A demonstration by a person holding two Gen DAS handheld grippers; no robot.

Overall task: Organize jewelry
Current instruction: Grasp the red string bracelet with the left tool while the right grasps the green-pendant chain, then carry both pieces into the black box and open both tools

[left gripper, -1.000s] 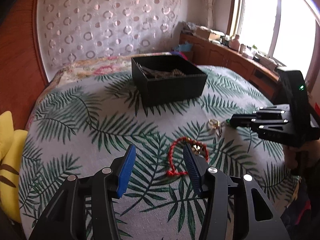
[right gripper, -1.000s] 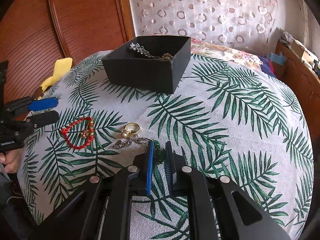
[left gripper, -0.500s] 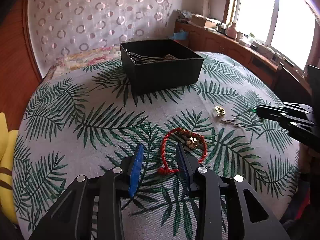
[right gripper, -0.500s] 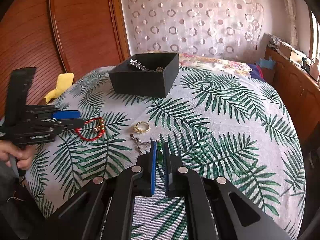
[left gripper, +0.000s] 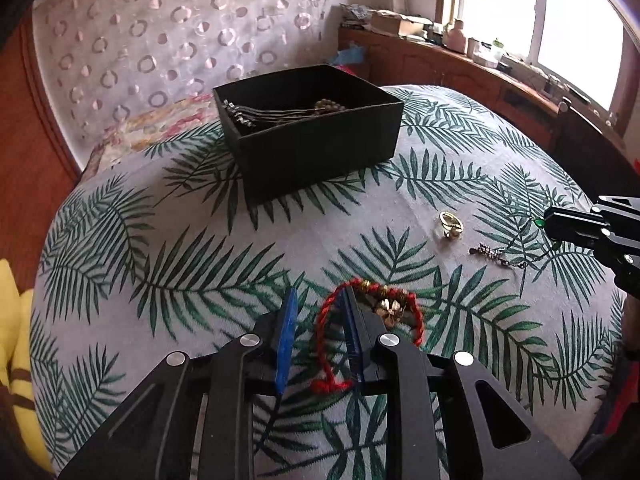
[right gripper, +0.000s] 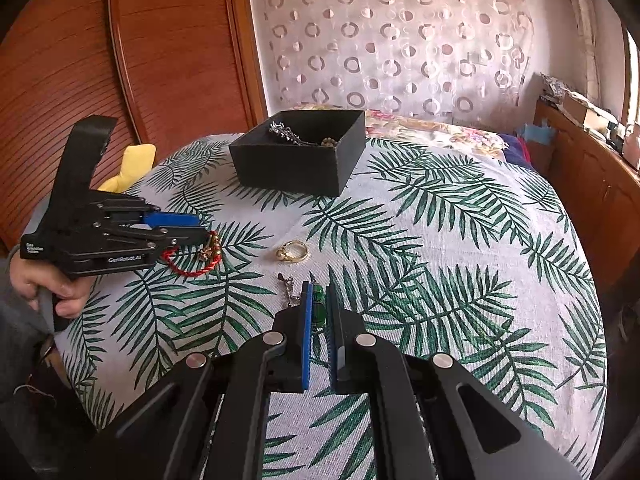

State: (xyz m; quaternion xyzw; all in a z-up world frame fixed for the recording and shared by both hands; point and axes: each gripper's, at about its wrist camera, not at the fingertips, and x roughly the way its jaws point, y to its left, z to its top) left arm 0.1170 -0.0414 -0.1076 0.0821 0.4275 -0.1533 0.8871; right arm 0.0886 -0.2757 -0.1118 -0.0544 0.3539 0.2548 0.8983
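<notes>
A bedroom: a bed (right gripper: pixel 460 216) under a palm-leaf cover, a ringed curtain (right gripper: pixel 400 40) behind it and a wood panel (right gripper: pixel 120 60) at 10 o'clock in the right wrist view.

Nearest in the left wrist view, the left gripper (left gripper: pixel 318 312) has its jaws part-open around the left side of a red cord bracelet (left gripper: pixel 332 312). One strand runs between the blue pads; the right finger lies inside the loop, beside a gold charm (left gripper: pixel 390 306). Whether the pads press the cord I cannot tell.

Nearest in the right wrist view, the right gripper (right gripper: pixel 319 292) is narrowed on a green bead (right gripper: pixel 319 302) of a chain (right gripper: pixel 290 290), which trails out to 11 o'clock on the cover.

Farther at 11 o'clock from the right gripper lies a gold ring (right gripper: pixel 293 251), apart from the chain and bracelet.

Farthest, at 12 o'clock in both views, stands a black box (right gripper: pixel 296 164), open-topped, with silver and beaded pieces (right gripper: pixel 286 135) inside.

A yellow cushion (right gripper: pixel 130 164) shows at the bed's edge, 10 o'clock.
</notes>
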